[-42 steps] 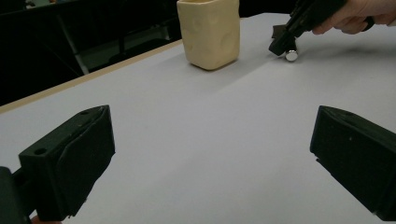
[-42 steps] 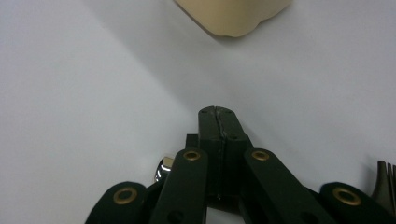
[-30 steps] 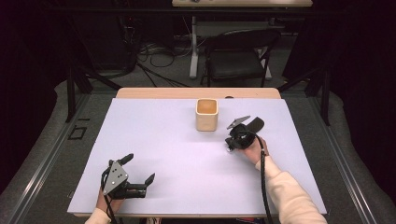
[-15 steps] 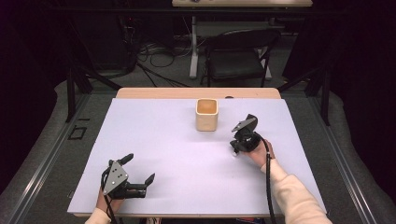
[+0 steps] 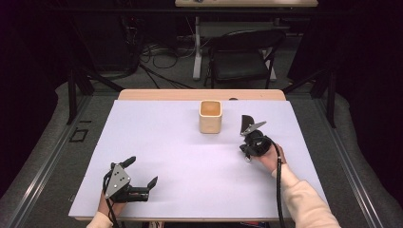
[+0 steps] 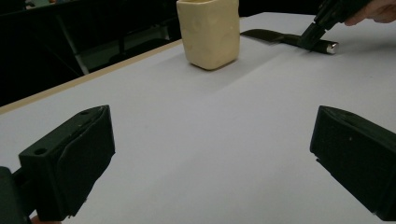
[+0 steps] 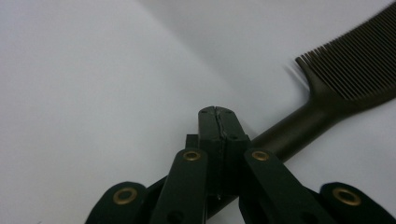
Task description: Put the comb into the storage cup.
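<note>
A black comb (image 5: 245, 122) lies on the pale table (image 5: 166, 142), right of a cream cup (image 5: 210, 116). My right gripper (image 5: 245, 152) points down at the comb's handle near its silver end, jaws shut. In the right gripper view the closed tips (image 7: 217, 112) sit over the handle (image 7: 289, 133), and the toothed head (image 7: 355, 79) reaches away to the upper right. The left gripper view shows the comb (image 6: 271, 36) beside the cup (image 6: 208, 30). My left gripper (image 5: 141, 171) rests open near the front left edge, nothing between its jaws (image 6: 210, 158).
A wooden strip (image 5: 199, 95) borders the table's far edge. Beyond it stand a dark chair (image 5: 242, 61) and loose cables on the floor. Black stand legs flank the table on both sides.
My right hand and gripper have shifted to the right, and the comb's head has swung from pointing right to pointing away. The left gripper has stayed in place.
</note>
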Motion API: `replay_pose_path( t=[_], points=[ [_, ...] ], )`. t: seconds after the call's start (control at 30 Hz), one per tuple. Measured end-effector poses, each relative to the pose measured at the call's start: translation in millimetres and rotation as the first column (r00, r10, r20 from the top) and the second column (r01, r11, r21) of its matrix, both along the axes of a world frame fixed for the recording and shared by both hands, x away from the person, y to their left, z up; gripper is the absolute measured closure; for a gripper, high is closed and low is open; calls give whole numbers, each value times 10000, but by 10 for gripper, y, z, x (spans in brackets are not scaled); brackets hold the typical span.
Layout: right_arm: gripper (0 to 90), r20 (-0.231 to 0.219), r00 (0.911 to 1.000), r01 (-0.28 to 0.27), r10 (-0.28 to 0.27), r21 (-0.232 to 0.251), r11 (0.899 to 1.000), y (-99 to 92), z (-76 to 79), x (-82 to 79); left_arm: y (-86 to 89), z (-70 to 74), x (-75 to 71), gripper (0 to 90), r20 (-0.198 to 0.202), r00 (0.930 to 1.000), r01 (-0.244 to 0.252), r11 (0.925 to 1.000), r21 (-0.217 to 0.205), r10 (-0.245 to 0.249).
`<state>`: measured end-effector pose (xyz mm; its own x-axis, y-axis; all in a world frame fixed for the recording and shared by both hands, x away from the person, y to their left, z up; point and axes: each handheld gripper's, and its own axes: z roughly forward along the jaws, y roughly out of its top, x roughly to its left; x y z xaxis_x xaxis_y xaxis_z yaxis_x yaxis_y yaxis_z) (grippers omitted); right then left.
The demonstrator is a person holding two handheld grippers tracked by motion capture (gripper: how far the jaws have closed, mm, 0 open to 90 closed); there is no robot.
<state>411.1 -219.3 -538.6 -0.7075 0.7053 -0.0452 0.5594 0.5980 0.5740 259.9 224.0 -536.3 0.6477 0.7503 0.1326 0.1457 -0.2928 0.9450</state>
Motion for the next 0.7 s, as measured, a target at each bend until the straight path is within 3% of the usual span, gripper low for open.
replay_pose_path(
  t=[0.7],
  points=[
    [900, 61, 9987, 509, -509, 47, 9987, -240, 25, -22, -5, 0, -1, 0, -7, 10000, 12, 10000, -4, -12]
  ],
)
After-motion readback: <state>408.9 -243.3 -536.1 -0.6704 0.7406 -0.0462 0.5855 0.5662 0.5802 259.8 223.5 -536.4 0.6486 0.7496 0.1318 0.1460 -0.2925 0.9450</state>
